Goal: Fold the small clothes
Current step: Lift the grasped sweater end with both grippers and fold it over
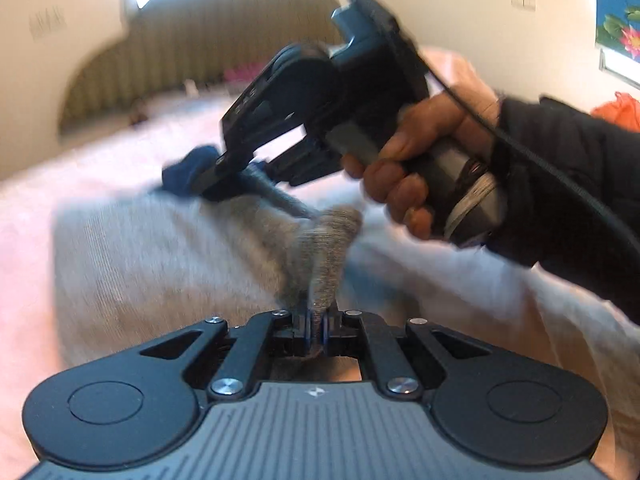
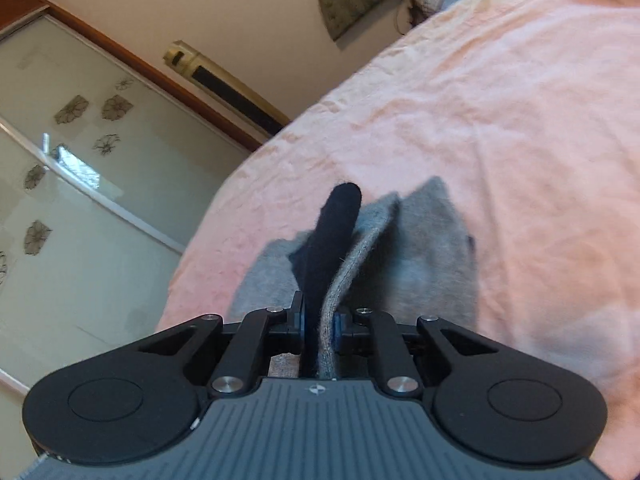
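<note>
A grey sock with a dark blue toe lies on the pink bed, partly lifted at both ends. The left gripper is clamped on a pinch of the grey knit at the end of the sock nearest it, the fabric rising in a ridge just beyond its fingers. The right gripper is closed on the far end, with the blue toe and a grey fold standing up between its pads; in the left wrist view that gripper reaches in from the right, held by a hand in a dark sleeve.

The sock's long axis runs from one gripper to the other, away from the left gripper and up to the left in its view. The toe end is in the right gripper's hold and lies farther out on the bed. I judge that folding calls for bringing the toe end over towards the end pinched by the left gripper, so that the two ends meet.
</note>
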Demonstrator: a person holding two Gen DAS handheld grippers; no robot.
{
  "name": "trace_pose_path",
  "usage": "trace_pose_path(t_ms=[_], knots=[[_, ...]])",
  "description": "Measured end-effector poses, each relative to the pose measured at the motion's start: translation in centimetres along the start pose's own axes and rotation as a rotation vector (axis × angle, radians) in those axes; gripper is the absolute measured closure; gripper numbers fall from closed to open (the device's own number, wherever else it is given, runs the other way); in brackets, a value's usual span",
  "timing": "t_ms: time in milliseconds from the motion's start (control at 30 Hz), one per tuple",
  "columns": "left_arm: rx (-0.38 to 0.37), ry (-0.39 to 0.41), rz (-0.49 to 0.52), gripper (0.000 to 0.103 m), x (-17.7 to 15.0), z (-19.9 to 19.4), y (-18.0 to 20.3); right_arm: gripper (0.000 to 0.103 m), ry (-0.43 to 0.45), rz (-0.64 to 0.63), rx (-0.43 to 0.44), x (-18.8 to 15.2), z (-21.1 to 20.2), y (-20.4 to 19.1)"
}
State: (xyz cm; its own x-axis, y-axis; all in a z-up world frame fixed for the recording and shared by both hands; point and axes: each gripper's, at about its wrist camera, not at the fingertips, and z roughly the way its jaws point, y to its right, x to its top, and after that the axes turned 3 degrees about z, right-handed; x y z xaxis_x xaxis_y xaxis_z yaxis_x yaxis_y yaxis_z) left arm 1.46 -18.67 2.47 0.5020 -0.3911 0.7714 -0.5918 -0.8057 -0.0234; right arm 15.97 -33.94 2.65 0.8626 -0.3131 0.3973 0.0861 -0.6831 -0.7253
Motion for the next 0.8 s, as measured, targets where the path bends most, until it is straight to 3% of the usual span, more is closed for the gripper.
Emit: trace_pose_path(t_ms=[67, 133, 200, 233, 267, 333, 400, 467, 567, 633, 700, 733, 767, 800], knots=[[-0.007, 0.031, -0.003, 0.097, -0.6, -0.2, -0.4, 0.083, 0.007, 0.049, 0.007, -0.8, 0.0, 1.9], [-0.037, 0.044, -0.013, 0.092, -0.6, -1.4, -1.0, 0.067, 0.03, 0.117, 0.056, -0.9, -0.8, 2.4], [-0.08, 0.072, -0.022, 0.075, -0.9, -3.2, -2.2, 0.016, 0.098, 0.125, 0.111, -0.7, -2.1, 2.2], [-0.075, 0.1, -0.027, 0.051, -1.1, -4.1, -3.3, 0.004, 0.145, 0.112, 0.107, -0.5, -2.7, 1.8], [-0.048, 0.131, -0.033, 0.024, -1.7, -5.2, -4.4, 0.0, 0.181, 0.092, 0.088, -0.1, -3.1, 1.5], [0.015, 0.19, -0.064, 0.011, -2.6, -7.2, -6.1, 0.0, 0.166, 0.076, 0.055, 1.0, -3.1, 1.4], [0.054, 0.207, -0.143, 0.011, -2.9, -8.0, -9.0, 0.001, 0.146, 0.07, 0.012, 1.9, -2.3, 1.6], [0.086, 0.197, -0.293, 0.011, -2.6, -7.8, -12.7, 0.004, 0.102, 0.064, -0.025, 2.2, -0.8, 1.8], [0.008, 0.159, -0.631, 0.012, -2.7, -4.7, -19.4, 0.007, 0.071, 0.055, -0.026, 2.1, 1.3, 1.7], [-0.097, 0.104, -0.854, 0.013, -3.0, -1.6, -23.3, 0.007, 0.063, 0.039, -0.034, 2.1, 2.1, 1.0], [-0.197, 0.07, -0.99, 0.033, -3.6, 0.7, -25.4, 0.014, 0.038, 0.028, -0.028, 1.9, 2.9, 0.4], [-0.238, 0.058, -1.022, 0.05, -4.0, 1.5, -25.8, 0.021, 0.034, 0.008, -0.03, 1.7, 3.2, 0.1], [-0.28, 0.035, -1.044, 0.064, -4.1, 2.5, -25.7, 0.032, 0.027, -0.016, -0.04, 1.4, 3.5, -0.3], [-0.281, 0.022, -1.053, 0.066, -4.2, 3.0, -25.4, 0.05, 0.016, -0.027, -0.05, 1.2, 3.8, -0.5]])
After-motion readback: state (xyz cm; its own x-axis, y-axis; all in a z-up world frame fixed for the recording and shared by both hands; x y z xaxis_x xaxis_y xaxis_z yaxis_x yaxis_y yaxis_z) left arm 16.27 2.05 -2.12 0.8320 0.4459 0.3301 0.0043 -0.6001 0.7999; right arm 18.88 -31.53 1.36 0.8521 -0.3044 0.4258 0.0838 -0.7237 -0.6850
